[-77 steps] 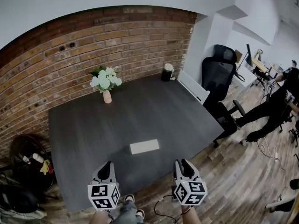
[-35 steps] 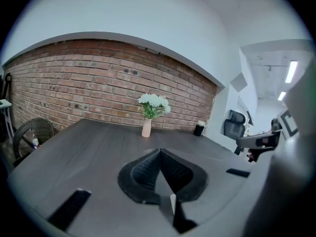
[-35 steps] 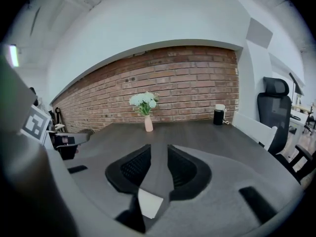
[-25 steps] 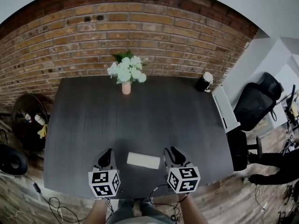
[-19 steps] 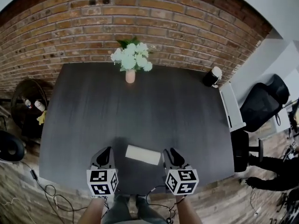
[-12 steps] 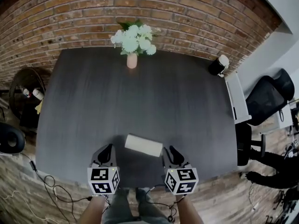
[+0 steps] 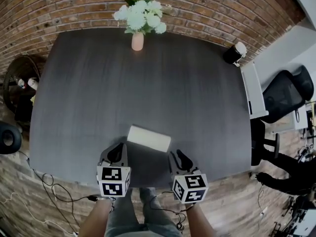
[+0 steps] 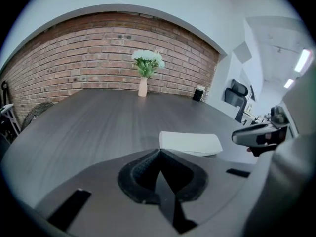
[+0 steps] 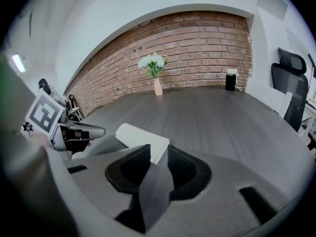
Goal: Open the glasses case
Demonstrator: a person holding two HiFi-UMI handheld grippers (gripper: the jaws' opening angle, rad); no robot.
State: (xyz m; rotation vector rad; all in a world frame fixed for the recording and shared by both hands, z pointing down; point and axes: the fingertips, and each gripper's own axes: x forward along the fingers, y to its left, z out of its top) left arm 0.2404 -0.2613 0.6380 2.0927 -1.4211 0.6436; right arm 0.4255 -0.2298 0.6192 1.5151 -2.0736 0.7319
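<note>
Head view, looking steeply down: a dark grey table [image 7: 148,83] fills the middle, with a brick wall [image 7: 207,9] along its far edge. A white glasses case [image 7: 149,138], closed and lying flat, sits near the table's near edge. The left gripper [image 7: 117,151] points at the table just beside the case's left end. The right gripper [image 7: 177,156] points at the table just beside the case's right end. Neither touches the case. Far back stands a pink vase [image 7: 138,41] of pale flowers, well apart from the case. A black cylinder [image 7: 232,54] with a white top stands at the far right corner. A black office chair [image 7: 289,98] stands on the wooden floor to the right.

Left gripper view: the left gripper's [image 8: 159,151] jaws meet at their tips, with nothing between them. The glasses case [image 8: 190,143] lies on the table just beyond and to the right of the tips. The right gripper [image 8: 256,135] shows past the case at the right edge.

Right gripper view: the right gripper's [image 9: 155,154] jaws stand apart with a narrow gap, empty of any grip. The near corner of the glasses case [image 9: 140,137] shows through that gap, beyond the tips. The left gripper [image 9: 84,131] is at the left, past the case. The vase [image 9: 158,87] stands far back by the wall.
</note>
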